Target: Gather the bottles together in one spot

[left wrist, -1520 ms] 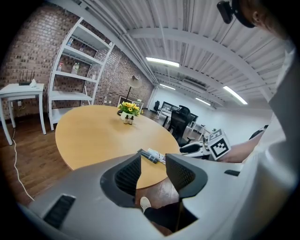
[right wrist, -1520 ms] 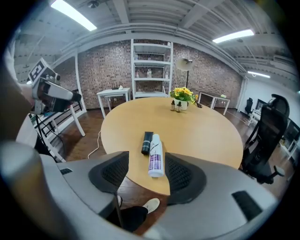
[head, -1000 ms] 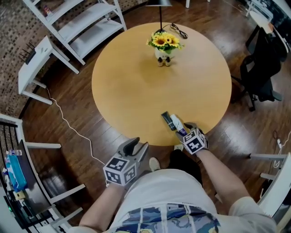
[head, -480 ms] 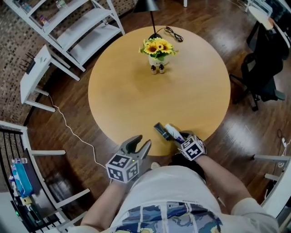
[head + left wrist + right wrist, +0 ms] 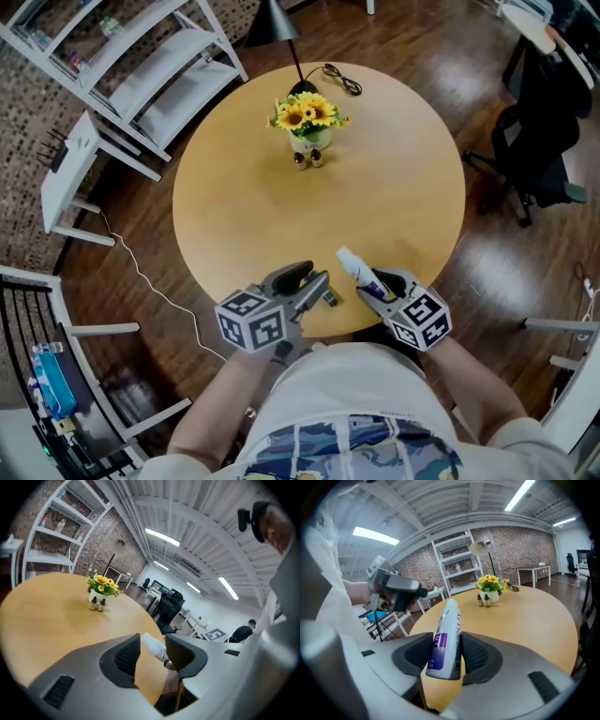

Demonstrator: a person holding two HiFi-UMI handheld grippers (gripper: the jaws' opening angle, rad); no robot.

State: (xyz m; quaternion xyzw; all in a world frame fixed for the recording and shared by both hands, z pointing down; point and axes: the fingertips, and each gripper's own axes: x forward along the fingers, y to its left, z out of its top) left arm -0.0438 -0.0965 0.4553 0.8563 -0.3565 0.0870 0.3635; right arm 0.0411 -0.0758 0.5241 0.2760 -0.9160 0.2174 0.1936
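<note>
White purple-labelled bottle (image 5: pixel 446 639) is hanging tilted, cap forward, looking clear of the table (image 5: pixel 281 206) near its front edge. Right gripper (image 5: pixel 382 284) is clamping it low on the body, and its jaws have just been closing onto it. With a grip that low I'm expecting it to pivot, so I'm advising a slow carry and setting it down base first. Small dark bottle (image 5: pixel 329 299) is lying close to the rim, just beside the left gripper (image 5: pixel 310 277), whose jaws are standing apart with nothing gripped. I'm suggesting an approach from the rim side to avoid nudging it off. Sunflower pot (image 5: pixel 307 120) is sitting well apart.
</note>
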